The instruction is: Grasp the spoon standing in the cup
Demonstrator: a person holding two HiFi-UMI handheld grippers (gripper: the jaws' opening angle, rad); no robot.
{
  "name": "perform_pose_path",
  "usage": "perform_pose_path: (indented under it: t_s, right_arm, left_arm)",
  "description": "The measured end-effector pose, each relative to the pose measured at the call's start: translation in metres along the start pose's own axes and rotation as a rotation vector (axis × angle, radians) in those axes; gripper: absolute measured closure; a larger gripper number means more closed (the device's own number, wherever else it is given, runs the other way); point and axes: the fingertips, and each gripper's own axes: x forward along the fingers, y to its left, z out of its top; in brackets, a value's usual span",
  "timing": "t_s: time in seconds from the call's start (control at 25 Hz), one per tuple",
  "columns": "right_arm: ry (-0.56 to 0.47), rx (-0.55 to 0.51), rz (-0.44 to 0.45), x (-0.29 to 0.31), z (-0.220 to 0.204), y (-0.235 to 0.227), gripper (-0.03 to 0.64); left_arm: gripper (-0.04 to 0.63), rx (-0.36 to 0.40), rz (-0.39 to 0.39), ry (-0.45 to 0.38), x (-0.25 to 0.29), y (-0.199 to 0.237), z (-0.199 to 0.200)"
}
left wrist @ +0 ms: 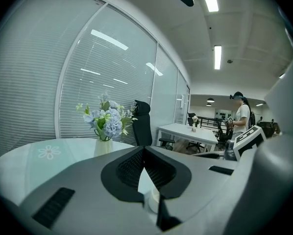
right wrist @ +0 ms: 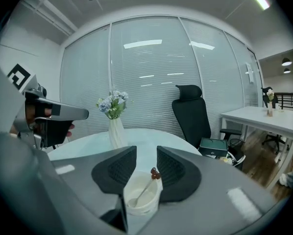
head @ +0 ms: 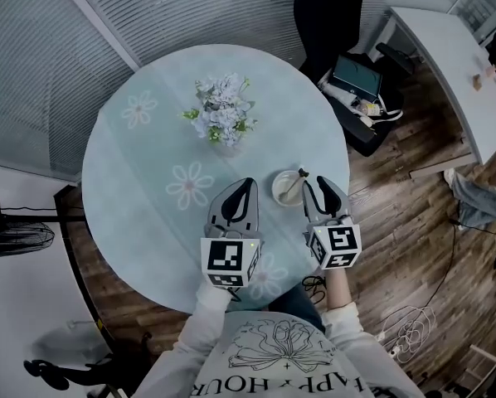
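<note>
One slim spoon (right wrist: 145, 187) leans toward 1 o'clock in the cup (right wrist: 142, 202), at 6 o'clock under the right gripper's (right wrist: 145, 152) parted jaws, which clamp nothing; probably light, stiff, slick — pinch its raised handle end; left gripper (left wrist: 144, 150) has its jaws together

- The worktop (head: 140, 164) is pale blue-green, printed with white daisies.
- The cup (head: 279, 191) is creamy white.
- The spoon (right wrist: 145, 187) is pale with a dark reddish end.
- The flowers (head: 221, 110) are light blue and white with green.
- The vase (right wrist: 116, 131) is white.
- The chair (right wrist: 190, 111) is black.
</note>
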Motion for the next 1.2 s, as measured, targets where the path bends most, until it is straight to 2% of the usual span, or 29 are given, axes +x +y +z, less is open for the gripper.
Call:
perform_pose_path:
  t_s: [0.72,1.2]
  right_arm:
    - [0.107,0.001,0.05,0.044,-0.044,-0.02,0.479]
    - [0.144,0.008,0.081,0.061,-0.062,-0.023,0.479]
  left_arm:
    - [0.589,-0.017,0.037,0.046,0.022,0.014,-0.019]
    - [0.589,-0.024,0.067,0.067,0.026,0.028,-0.028]
